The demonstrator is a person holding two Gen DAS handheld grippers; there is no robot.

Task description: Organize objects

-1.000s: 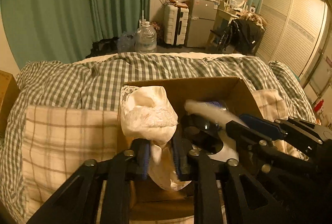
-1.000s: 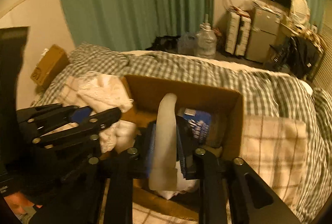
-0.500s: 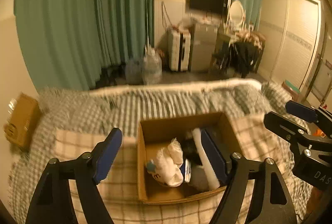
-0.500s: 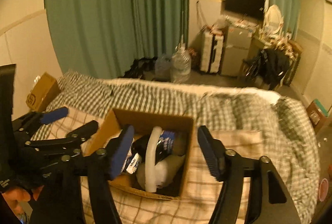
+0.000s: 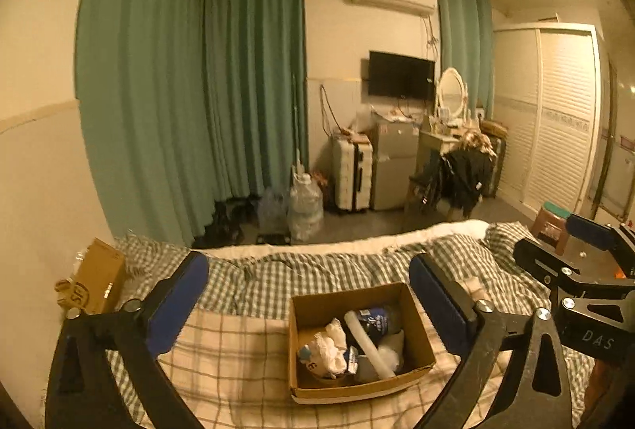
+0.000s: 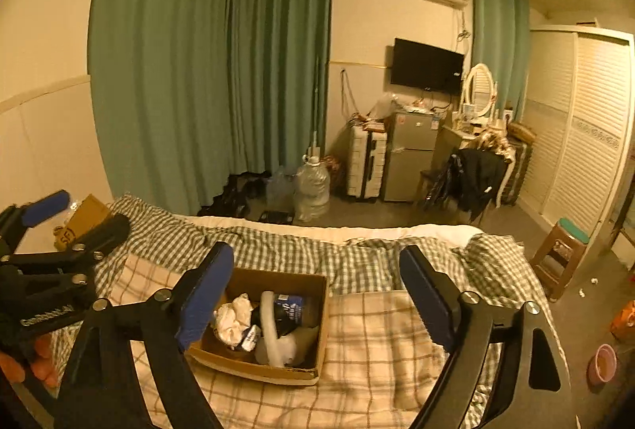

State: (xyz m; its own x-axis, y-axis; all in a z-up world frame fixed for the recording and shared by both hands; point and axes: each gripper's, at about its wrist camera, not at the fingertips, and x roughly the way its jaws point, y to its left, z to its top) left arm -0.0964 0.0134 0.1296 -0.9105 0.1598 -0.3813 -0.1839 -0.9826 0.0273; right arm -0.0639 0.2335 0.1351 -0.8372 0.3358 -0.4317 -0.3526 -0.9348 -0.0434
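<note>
An open cardboard box (image 5: 420, 333) (image 6: 321, 314) sits on the bed's checked blanket. In it lie a crumpled white cloth (image 5: 329, 347) (image 6: 234, 322), a white tube-like piece (image 5: 367, 343) (image 6: 270, 326) and a dark blue package (image 5: 375, 320) (image 6: 291, 312). My left gripper (image 5: 309, 304) is open and empty, held well above and back from the box. My right gripper (image 6: 315, 296) is also open and empty, above the box. Each gripper shows at the edge of the other's view.
A small brown carton (image 5: 99, 280) sits at the bed's left edge by the wall. Beyond the bed are green curtains (image 5: 198, 91), water jugs (image 5: 305, 204), a suitcase (image 5: 353, 177), a small fridge (image 6: 408, 155) and a stool (image 6: 559, 254).
Both grippers let go of the white cloth and the white tube, opened wide, and pulled up and back from the box. The items now lie in the box.
</note>
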